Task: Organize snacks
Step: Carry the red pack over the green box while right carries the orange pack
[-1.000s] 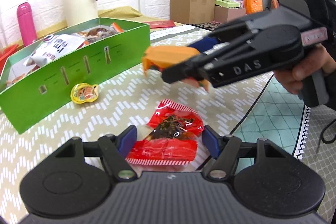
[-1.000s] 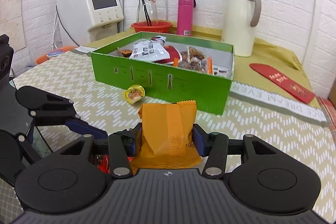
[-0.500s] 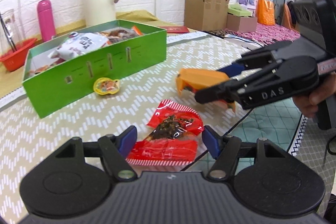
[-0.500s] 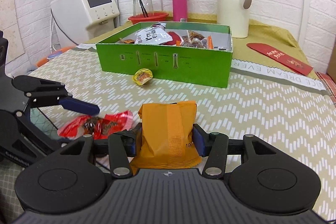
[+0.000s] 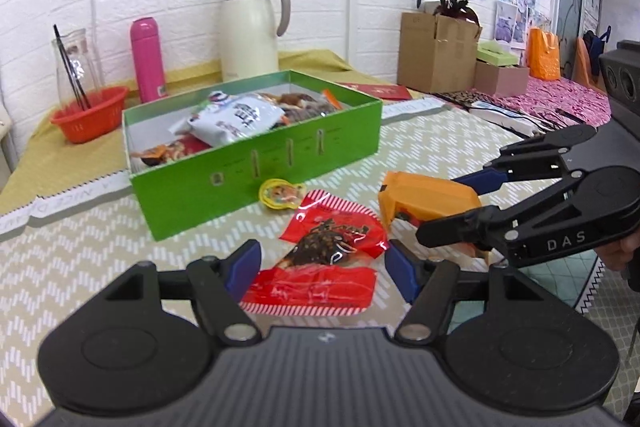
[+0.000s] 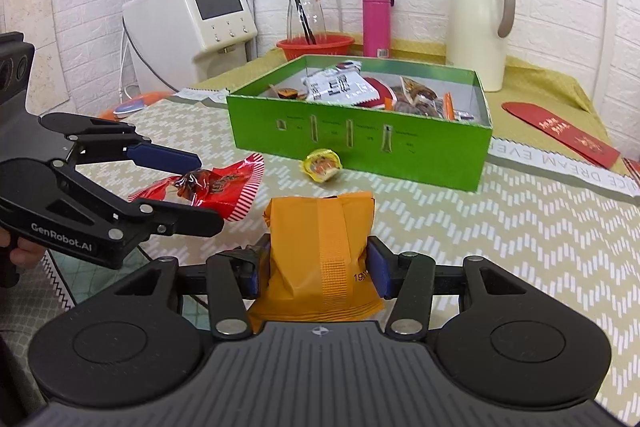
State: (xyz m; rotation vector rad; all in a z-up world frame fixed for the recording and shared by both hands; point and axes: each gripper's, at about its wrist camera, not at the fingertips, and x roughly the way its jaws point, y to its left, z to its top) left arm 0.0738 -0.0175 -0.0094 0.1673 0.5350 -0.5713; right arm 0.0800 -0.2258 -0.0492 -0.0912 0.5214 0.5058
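Fingers point(image 5: 244, 263) of the left gripper point(image 5: 320, 267) stand spread around the red snack packet point(image 5: 328, 247), its long axis running forward toward the green box point(image 5: 256, 163) straight ahead on the counter point(image 5: 80, 259).

From the right wrist, the right gripper point(image 6: 318, 267) pinches the orange packet point(image 6: 320, 251) upright, the box ahead beyond the small yellow snack point(image 6: 322, 165).

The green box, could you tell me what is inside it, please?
The green box holds a white packet lying on top, brown wrapped snacks and orange wrappers; whatever lies underneath is covered.
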